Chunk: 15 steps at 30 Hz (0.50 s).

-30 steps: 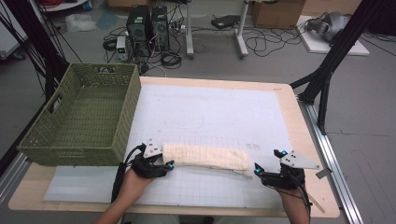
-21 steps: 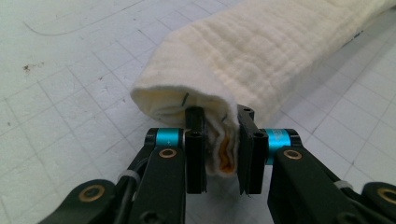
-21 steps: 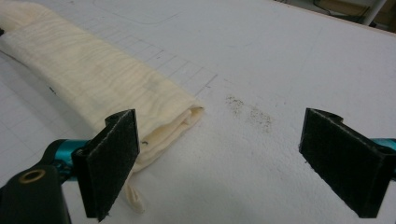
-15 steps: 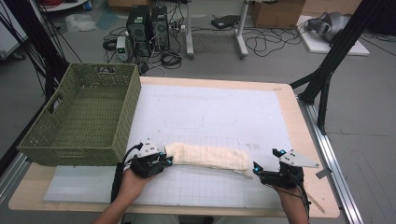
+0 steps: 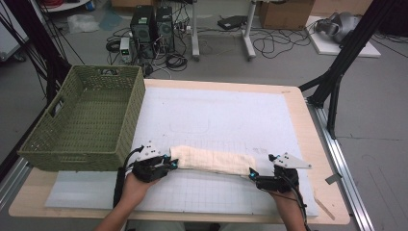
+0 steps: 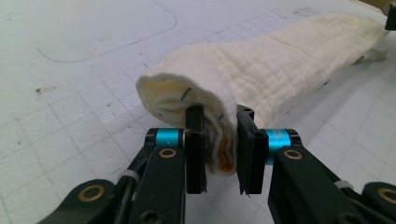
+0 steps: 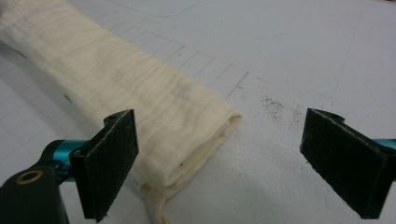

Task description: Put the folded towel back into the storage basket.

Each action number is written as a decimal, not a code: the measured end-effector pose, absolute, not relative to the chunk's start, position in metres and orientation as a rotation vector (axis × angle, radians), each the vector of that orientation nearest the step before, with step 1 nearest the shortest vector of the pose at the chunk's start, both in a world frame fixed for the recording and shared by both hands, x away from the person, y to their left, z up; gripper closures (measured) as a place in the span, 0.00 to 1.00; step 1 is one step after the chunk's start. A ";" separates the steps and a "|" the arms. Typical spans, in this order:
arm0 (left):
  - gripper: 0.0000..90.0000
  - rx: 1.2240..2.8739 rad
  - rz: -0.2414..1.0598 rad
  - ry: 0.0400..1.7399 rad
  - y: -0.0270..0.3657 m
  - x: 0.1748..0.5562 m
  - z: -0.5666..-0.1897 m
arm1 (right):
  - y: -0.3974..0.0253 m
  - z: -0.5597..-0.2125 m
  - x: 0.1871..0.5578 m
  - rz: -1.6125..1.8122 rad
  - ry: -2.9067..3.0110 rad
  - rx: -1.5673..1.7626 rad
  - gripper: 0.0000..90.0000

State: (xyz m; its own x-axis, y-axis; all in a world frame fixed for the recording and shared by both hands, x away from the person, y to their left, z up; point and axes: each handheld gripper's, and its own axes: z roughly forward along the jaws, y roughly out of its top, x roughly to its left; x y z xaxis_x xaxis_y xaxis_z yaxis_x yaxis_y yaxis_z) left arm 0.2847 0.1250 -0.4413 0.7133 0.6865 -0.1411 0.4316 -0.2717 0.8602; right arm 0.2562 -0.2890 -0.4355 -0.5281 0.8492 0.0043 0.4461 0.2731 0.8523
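A cream cloth (image 5: 211, 160), folded into a long narrow roll, lies across the near part of the white grid mat (image 5: 226, 110). My left gripper (image 5: 172, 163) is at its left end. In the left gripper view that gripper (image 6: 219, 116) is shut on the bunched end of the cloth (image 6: 280, 60), with folds pressed between the jaws. My right gripper (image 5: 251, 174) sits at the cloth's right end. In the right gripper view it (image 7: 222, 121) stands wide open, and the cloth's folded end (image 7: 116, 70) lies on the mat by its left jaw, not gripped.
A green woven basket (image 5: 86, 154) stands empty on the table's left side, close to my left hand. The wooden table edge (image 5: 308, 125) runs along the right of the mat. Computers, cables and stand legs are on the floor beyond the table.
Both hands have shifted only slightly. The right gripper has edged a little left toward the cloth's end. The cloth lies in the same place.
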 end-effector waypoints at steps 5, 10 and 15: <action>0.84 1.921 0.319 0.866 0.126 0.285 -0.442 | -0.282 -0.442 0.255 1.116 2.125 1.130 0.30; 0.84 1.925 0.316 0.868 0.127 0.286 -0.443 | -0.280 -0.446 0.254 1.117 2.174 1.141 0.41; 0.84 1.932 0.317 0.867 0.127 0.286 -0.443 | -0.277 -0.450 0.255 1.097 2.240 1.148 0.47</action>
